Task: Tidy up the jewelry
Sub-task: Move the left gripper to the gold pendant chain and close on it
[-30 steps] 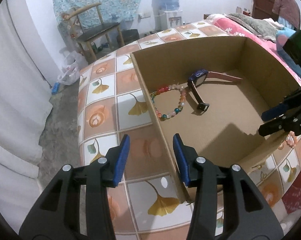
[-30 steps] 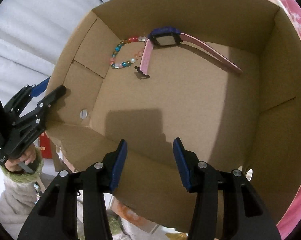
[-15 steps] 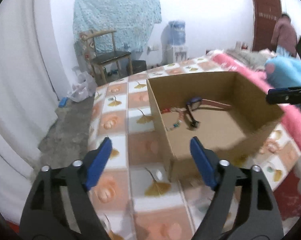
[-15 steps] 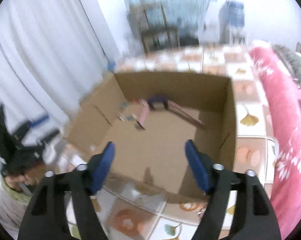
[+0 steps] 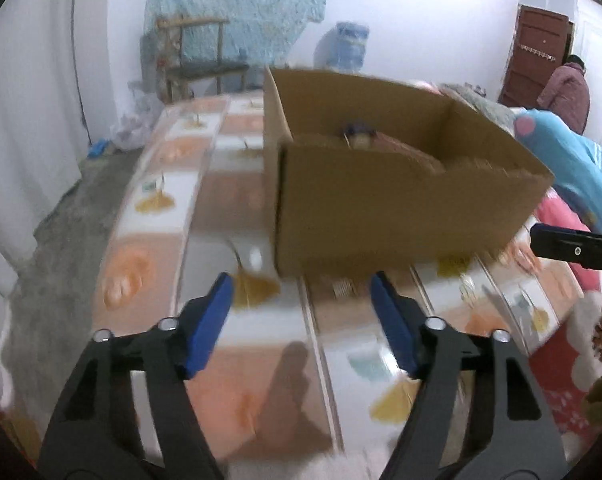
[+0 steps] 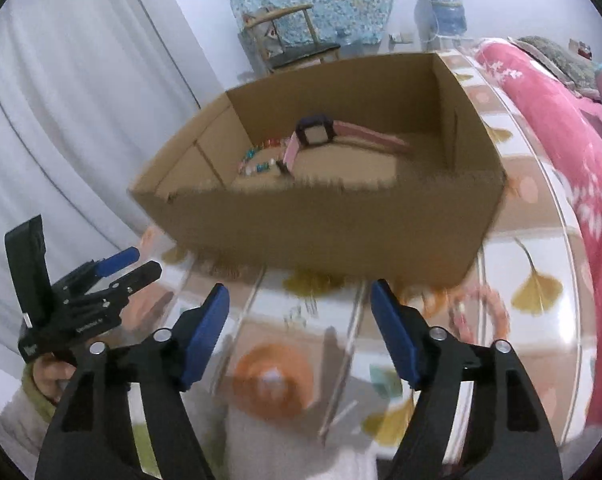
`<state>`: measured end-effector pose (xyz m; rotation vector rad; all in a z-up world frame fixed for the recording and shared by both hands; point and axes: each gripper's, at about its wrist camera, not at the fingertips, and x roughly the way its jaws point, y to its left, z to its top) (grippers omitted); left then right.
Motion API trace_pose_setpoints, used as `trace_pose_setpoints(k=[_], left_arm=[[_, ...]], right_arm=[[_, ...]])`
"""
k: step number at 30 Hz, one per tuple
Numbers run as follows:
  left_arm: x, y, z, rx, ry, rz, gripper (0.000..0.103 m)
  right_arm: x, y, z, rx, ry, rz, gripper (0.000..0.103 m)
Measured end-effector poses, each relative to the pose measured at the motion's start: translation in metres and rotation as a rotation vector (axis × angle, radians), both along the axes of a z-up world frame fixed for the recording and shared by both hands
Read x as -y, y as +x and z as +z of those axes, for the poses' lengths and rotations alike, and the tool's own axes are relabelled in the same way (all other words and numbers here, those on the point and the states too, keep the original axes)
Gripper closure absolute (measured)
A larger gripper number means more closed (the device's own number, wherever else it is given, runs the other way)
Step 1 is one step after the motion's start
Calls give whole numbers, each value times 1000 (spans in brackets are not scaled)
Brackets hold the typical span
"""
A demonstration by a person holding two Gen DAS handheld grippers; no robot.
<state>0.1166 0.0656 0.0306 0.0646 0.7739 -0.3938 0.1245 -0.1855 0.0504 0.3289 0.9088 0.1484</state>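
An open cardboard box (image 5: 401, 208) (image 6: 321, 224) stands on the tiled tablecloth (image 6: 533, 288). Inside it lie a watch (image 6: 315, 132) (image 5: 359, 134) with a dark blue case and pink strap, and beside it a bracelet of coloured beads (image 6: 257, 162). A blurred pinkish ring of beads (image 6: 477, 308) lies on the cloth just outside the box's near right corner. My left gripper (image 5: 301, 280) (image 6: 129, 266) and right gripper (image 6: 299, 288) both hover over the cloth in front of the box. Their jaws are closing, with nothing between them.
A white curtain (image 6: 61, 100) hangs at the left. A wooden chair (image 6: 293, 40) and a water dispenser (image 6: 445, 12) stand behind the table. A pink blanket (image 6: 549, 112) borders the table on the right. A person (image 5: 565, 88) stands by the far door.
Both grippers have drawn back from the box's walls to the near side of the table. The box is now seen from outside, and both pairs of jaws stand wider than a second ago.
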Motion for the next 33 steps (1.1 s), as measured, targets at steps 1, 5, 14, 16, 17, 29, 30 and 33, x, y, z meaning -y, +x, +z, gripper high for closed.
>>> trace_pose_setpoints(k=[1,5,14,16,17,29,30,33], left_arm=[[0,10,1,8,0,19,42],[-3,32,-2,9,-38,40,46],[-6,40,-5,7,-70,-5,52],[-3,29,-5,-2,-79,-67,52],[1,23,-7,-11,-67,-109,52],[35,36,-37,-137,102,-320,75],[35,37,-38,-145,109,-328,75],[39,37,-38,-149,145,-368,76]], right_arm=[[2,6,-3,-7,3,-9,40],[15,15,-12,-16,49,-34,44],[18,9,-15,15,67,-15,44],[12,-2,-13,30,68,19,44],[7,-8,-13,35,67,43,44],[-19,-34,-33,-20,66,171,45],[-19,-34,-33,-22,73,165,45],[-12,-33,-36,-30,86,146,45]])
